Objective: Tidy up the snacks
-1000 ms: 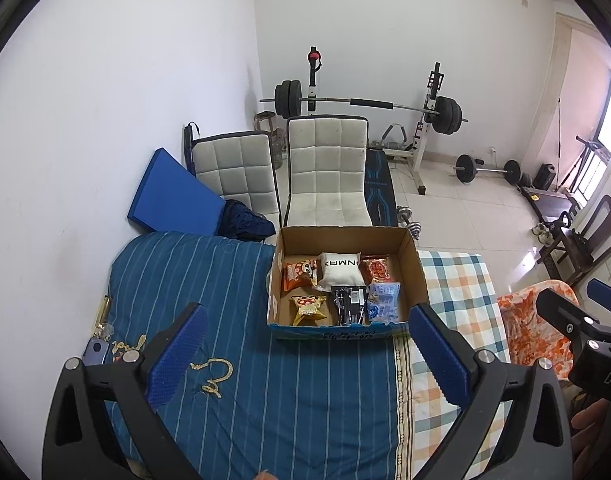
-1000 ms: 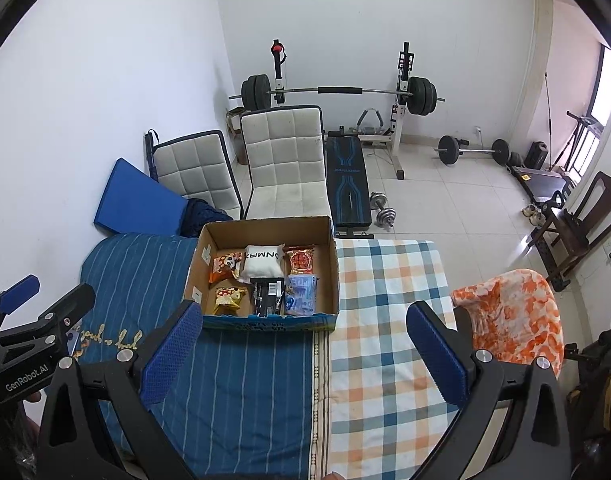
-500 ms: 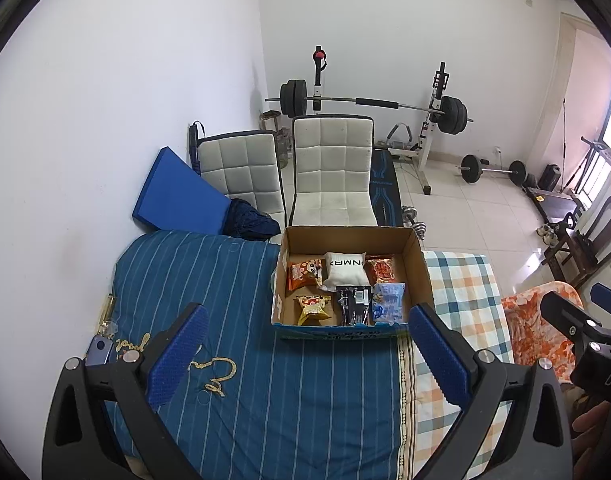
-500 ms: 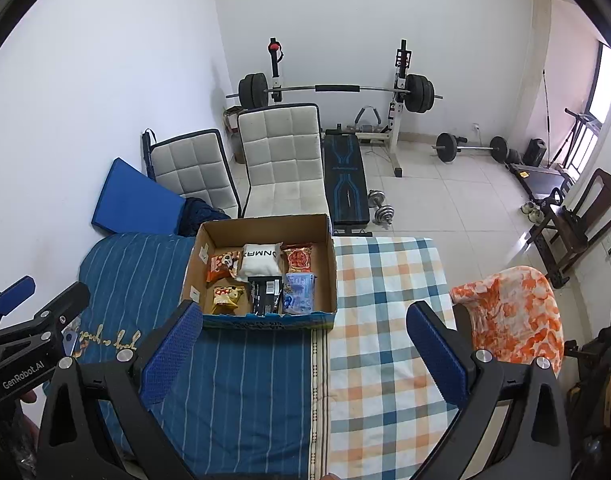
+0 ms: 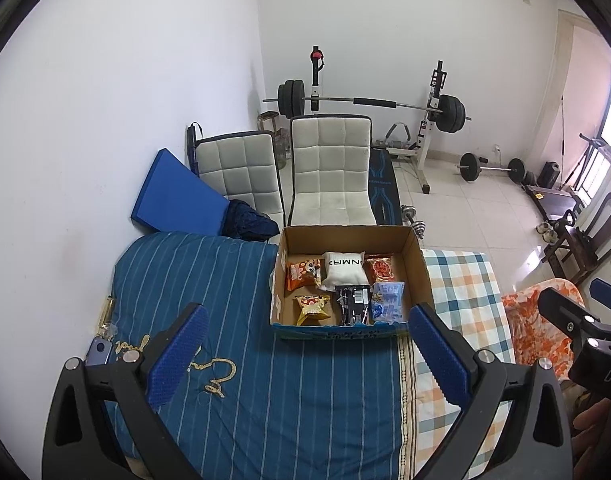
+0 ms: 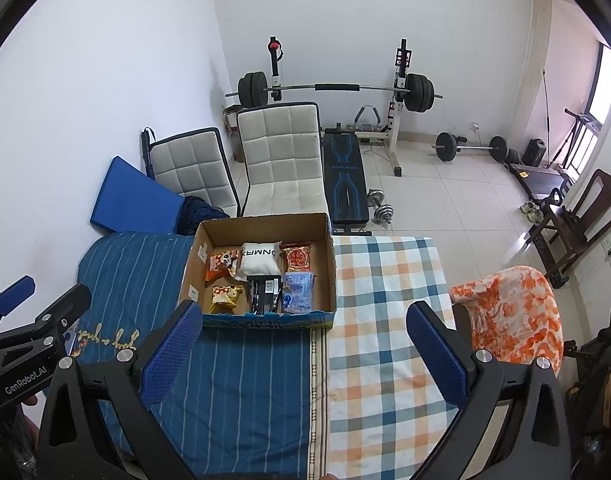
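Observation:
A shallow cardboard box [image 5: 421,268] [image 6: 331,264] sits on the bed and holds several snack packs: an orange pack [image 5: 303,275], a white pouch [image 5: 343,270], a red pack [image 5: 379,269], a yellow pack [image 5: 311,309], a black pack [image 5: 352,304] and a blue pack [image 5: 387,301]. My left gripper [image 5: 305,354] hangs open above the blue striped cover, short of the box. My right gripper [image 6: 301,354] is open too, over the seam between covers. Both hold nothing.
The bed has a blue striped cover [image 5: 209,280] and a checked cover [image 6: 385,280]. Two white chairs [image 5: 329,168] and a blue pad [image 5: 173,196] stand behind it. An orange floral cloth [image 6: 509,308] lies at the right. A weight bench and barbells fill the far floor.
Both grippers have drawn back and up a little, so the box looks slightly smaller and farther. The jaws stay open and the snacks have not moved.

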`<state>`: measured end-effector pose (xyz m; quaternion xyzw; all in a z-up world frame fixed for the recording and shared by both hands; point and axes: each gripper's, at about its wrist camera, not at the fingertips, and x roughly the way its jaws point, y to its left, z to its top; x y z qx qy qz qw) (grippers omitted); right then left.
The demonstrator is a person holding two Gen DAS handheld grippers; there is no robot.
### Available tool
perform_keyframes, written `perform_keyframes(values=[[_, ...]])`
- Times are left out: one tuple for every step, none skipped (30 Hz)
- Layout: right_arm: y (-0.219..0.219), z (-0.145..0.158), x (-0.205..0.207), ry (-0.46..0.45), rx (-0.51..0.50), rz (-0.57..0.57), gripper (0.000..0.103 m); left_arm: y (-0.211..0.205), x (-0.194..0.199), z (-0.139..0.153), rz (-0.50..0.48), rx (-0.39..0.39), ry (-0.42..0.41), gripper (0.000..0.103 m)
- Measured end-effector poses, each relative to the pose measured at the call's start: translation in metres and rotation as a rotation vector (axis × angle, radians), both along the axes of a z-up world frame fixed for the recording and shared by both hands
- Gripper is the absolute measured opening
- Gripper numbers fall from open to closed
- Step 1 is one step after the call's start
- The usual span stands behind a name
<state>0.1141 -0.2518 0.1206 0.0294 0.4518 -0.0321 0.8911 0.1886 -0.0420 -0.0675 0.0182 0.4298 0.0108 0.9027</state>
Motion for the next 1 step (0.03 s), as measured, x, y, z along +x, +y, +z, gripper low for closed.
perform_keyframes(values=[[-0.0001,0.0009,0.0002,0.0,0.002,-0.002,0.103,-0.0008,-0.0003,-0.0005,0.003,0.003,0.002,0.103]])
